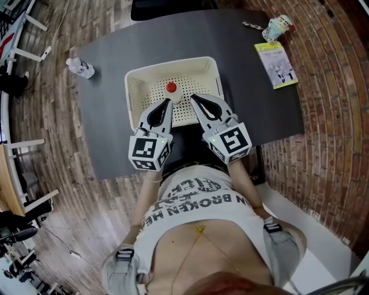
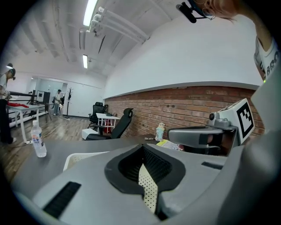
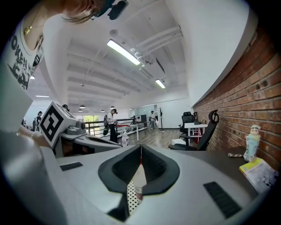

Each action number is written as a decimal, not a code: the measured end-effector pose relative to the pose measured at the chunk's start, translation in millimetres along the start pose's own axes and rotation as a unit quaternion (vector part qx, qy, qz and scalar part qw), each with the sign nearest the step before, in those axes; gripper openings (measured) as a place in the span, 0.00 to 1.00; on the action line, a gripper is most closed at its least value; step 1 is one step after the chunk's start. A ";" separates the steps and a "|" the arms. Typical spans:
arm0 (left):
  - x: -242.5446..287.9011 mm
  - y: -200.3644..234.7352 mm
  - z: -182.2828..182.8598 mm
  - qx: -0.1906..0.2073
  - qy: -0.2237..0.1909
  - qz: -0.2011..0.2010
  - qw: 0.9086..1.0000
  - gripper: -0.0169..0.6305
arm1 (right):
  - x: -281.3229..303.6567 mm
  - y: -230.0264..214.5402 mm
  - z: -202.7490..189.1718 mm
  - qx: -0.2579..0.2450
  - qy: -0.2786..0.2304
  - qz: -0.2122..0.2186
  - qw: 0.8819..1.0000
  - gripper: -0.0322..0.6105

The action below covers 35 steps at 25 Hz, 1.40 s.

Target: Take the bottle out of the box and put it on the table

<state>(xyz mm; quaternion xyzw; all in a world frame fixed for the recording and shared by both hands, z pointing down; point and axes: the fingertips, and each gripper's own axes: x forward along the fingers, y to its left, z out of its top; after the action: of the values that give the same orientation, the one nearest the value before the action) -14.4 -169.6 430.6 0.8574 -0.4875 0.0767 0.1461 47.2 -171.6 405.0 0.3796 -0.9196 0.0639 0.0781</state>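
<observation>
A small bottle with a red cap (image 1: 171,89) stands upright in the white perforated box (image 1: 173,62) on the dark table (image 1: 253,98). My left gripper (image 1: 168,102) hovers over the box's near half, just short of the bottle, its jaws shut and empty. My right gripper (image 1: 192,97) sits beside it to the right of the bottle, also shut with nothing held. In the right gripper view the pale bottle (image 3: 139,178) shows through the slot behind the closed tips (image 3: 140,147). The left gripper view shows the closed tips (image 2: 142,147) above the box rim (image 2: 83,156).
A clear water bottle (image 1: 81,68) stands near the table's far left corner. A yellow booklet (image 1: 277,64) and a small figure-shaped bottle (image 1: 278,26) lie at the far right. A black office chair (image 1: 167,8) stands beyond the table's far edge.
</observation>
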 end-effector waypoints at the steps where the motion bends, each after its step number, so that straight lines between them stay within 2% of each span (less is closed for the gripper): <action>1: 2.2 2.3 -2.1 -0.001 0.003 0.001 1.000 0.04 | 0.8 -1.1 -0.3 0.001 0.001 -0.001 1.000 0.06; 9: 23.6 20.0 -20.0 0.002 0.038 0.007 0.999 0.04 | 7.0 -10.4 -4.1 0.005 0.009 -0.009 1.000 0.06; 10: 26.2 22.1 -21.3 0.003 0.040 0.009 0.999 0.07 | 7.3 -12.0 -4.9 0.006 0.011 -0.010 1.000 0.06; 11: 29.2 23.7 -23.1 0.005 0.043 0.010 0.999 0.15 | 7.4 -13.6 -5.8 0.007 0.012 -0.012 1.000 0.06; 12: 32.3 24.7 -25.4 0.006 0.049 0.010 0.999 0.20 | 7.3 -15.2 -6.7 0.008 0.013 -0.013 1.000 0.06; 20: 57.6 24.6 -33.0 0.044 0.072 -0.003 0.996 0.28 | 9.4 -23.6 -12.6 0.011 0.024 -0.018 0.999 0.06; 29: 66.1 25.1 -32.3 0.067 0.071 0.003 0.995 0.26 | 7.5 -23.8 -15.3 0.011 0.026 -0.017 0.999 0.06; 35: 65.9 23.8 -34.2 0.064 0.068 -0.004 0.996 0.25 | 7.4 -21.7 -15.5 0.010 0.024 -0.014 1.000 0.06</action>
<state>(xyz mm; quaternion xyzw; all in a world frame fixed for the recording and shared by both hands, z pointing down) -0.6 -223.5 485.2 0.8599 -0.4668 0.1654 0.1236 58.9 -189.2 422.9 0.3920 -0.9112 0.0809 0.0975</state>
